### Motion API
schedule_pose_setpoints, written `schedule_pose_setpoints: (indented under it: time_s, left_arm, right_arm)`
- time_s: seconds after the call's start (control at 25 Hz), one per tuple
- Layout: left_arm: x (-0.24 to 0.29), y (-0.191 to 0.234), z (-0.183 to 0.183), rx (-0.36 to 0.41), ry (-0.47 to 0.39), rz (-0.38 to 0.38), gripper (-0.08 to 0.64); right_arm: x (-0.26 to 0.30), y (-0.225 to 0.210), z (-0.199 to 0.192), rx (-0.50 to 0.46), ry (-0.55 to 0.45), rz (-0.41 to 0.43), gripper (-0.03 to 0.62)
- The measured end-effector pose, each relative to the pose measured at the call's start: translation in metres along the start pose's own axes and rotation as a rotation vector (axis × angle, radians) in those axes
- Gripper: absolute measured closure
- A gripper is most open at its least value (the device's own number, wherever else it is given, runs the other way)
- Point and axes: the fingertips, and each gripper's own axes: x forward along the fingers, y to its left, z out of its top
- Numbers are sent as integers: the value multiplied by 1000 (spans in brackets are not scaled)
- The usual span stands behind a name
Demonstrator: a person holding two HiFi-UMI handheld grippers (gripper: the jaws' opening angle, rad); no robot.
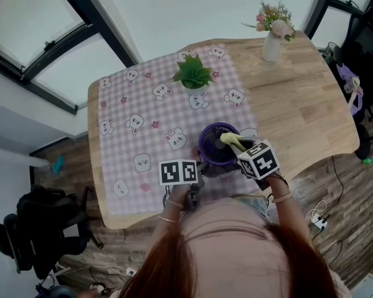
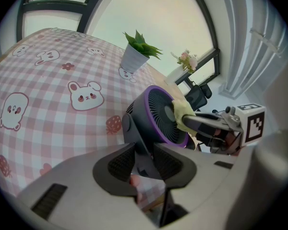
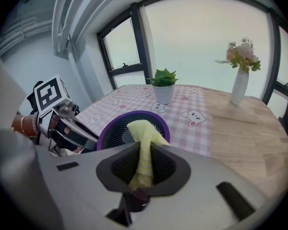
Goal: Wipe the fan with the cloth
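We count one fan (image 1: 211,148), one cloth (image 1: 231,140) and two grippers: the left gripper (image 2: 144,163) and the right gripper (image 3: 144,164). One table (image 1: 311,104) carries one checked tablecloth (image 1: 143,104). From the fan, in the head view, we see one potted plant (image 1: 193,76) at eleven o'clock and one vase of flowers (image 1: 272,45) at one o'clock.

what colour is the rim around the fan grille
Purple, on the fan; it shows best in the right gripper view.

Base of fan (image 2: 158,113) behind left gripper (image 2: 144,151) jaws; tail of cloth (image 3: 142,128) deep between right gripper (image 3: 144,152) jaws.
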Motion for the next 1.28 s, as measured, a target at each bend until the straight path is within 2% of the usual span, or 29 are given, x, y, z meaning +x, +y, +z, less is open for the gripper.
schedule_pose_setpoints:
  time_s: [1.28]
  left_arm:
    - [1, -1, 1, -3, -4, 1, 445]
  right_arm:
    - [-10, 36, -15, 26, -32, 91, 545]
